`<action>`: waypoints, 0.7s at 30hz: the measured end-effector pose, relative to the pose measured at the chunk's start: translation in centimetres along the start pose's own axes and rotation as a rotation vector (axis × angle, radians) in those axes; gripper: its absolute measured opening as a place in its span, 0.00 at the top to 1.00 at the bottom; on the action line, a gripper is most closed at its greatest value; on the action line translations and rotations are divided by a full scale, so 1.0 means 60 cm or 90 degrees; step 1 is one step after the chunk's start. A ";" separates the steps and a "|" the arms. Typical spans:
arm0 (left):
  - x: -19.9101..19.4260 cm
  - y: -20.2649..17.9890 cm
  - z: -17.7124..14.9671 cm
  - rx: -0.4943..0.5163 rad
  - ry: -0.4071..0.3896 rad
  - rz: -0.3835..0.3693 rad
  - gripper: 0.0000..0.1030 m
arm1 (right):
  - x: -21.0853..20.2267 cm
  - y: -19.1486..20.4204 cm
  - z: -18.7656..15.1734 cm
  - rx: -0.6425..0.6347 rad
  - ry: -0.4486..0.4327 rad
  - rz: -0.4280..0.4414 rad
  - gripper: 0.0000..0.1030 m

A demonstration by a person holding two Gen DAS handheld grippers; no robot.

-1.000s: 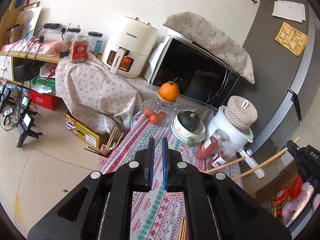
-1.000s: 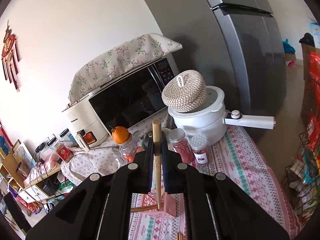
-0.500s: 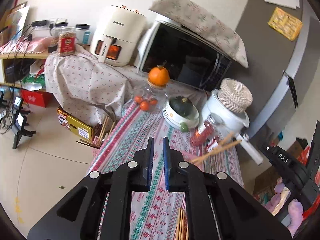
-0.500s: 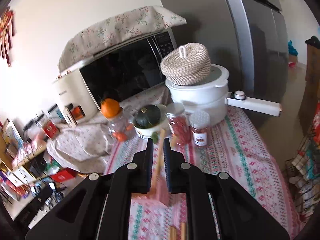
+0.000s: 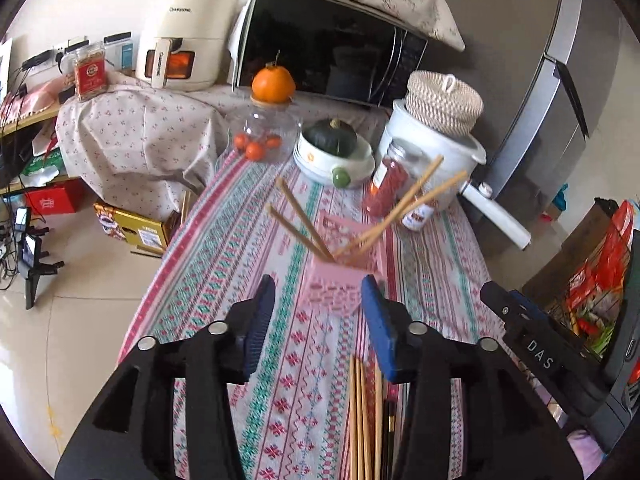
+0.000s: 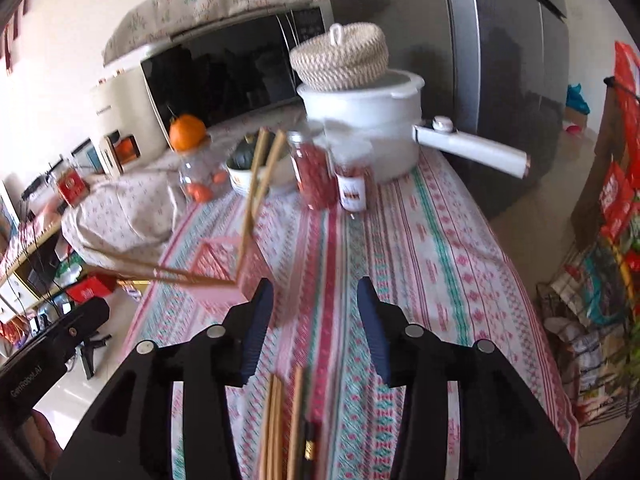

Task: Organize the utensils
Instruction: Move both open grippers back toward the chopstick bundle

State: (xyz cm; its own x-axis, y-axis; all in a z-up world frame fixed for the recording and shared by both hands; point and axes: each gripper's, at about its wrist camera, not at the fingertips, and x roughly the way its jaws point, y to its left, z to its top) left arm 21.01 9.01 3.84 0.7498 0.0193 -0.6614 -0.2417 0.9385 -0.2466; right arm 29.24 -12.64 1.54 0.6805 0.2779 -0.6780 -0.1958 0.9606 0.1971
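A pink slotted holder [image 5: 340, 284] stands on the patterned tablecloth [image 5: 224, 272] and holds several wooden chopsticks [image 5: 404, 204] that lean outward. It also shows in the right wrist view [image 6: 224, 272], blurred, with chopsticks [image 6: 256, 184] in it. More loose chopsticks [image 5: 362, 416] lie on the cloth near me, also seen in the right wrist view [image 6: 280, 428]. My left gripper [image 5: 320, 320] is open and empty, just short of the holder. My right gripper [image 6: 312, 320] is open and empty, to the right of the holder.
Behind the holder stand two red-filled jars [image 5: 388, 180], a white pot [image 5: 432, 144] with a woven lid and long handle, a bowl with a green squash [image 5: 332, 144], and a clear jar topped by an orange [image 5: 272, 84]. A microwave [image 5: 332, 52] and fridge [image 5: 540, 60] stand behind.
My right gripper has opened and let go of the chopstick, which now stands in the pink holder. My left gripper has opened too. Both have moved down toward the table.
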 end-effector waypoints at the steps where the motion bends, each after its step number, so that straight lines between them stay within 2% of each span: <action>1: 0.005 -0.002 -0.007 0.004 0.006 0.005 0.57 | 0.003 -0.005 -0.007 0.000 0.008 -0.005 0.56; 3: 0.013 -0.006 -0.019 0.010 0.018 0.011 0.55 | 0.007 -0.012 -0.019 0.000 0.018 -0.011 0.54; 6: 0.024 -0.012 -0.035 0.021 0.034 0.017 0.44 | 0.013 -0.023 -0.041 -0.003 0.032 -0.030 0.44; 8: 0.026 -0.015 -0.048 0.025 0.036 0.023 0.29 | 0.020 -0.030 -0.052 -0.003 0.050 -0.036 0.43; 12: 0.034 -0.022 -0.061 0.037 0.053 0.031 0.24 | 0.026 -0.043 -0.069 0.000 0.066 -0.052 0.32; 18: 0.047 -0.028 -0.081 0.059 0.077 0.044 0.19 | 0.029 -0.064 -0.088 0.008 0.087 -0.072 0.24; 21: 0.055 -0.032 -0.090 0.068 0.090 0.048 0.12 | 0.031 -0.078 -0.098 0.019 0.104 -0.077 0.18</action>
State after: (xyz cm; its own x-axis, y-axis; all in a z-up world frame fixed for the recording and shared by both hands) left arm 20.63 5.41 -1.69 0.6361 0.0492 -0.7700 -0.2211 0.9677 -0.1208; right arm 27.29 -16.62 -4.79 0.5738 0.1592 -0.8034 -0.0964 0.9872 0.1267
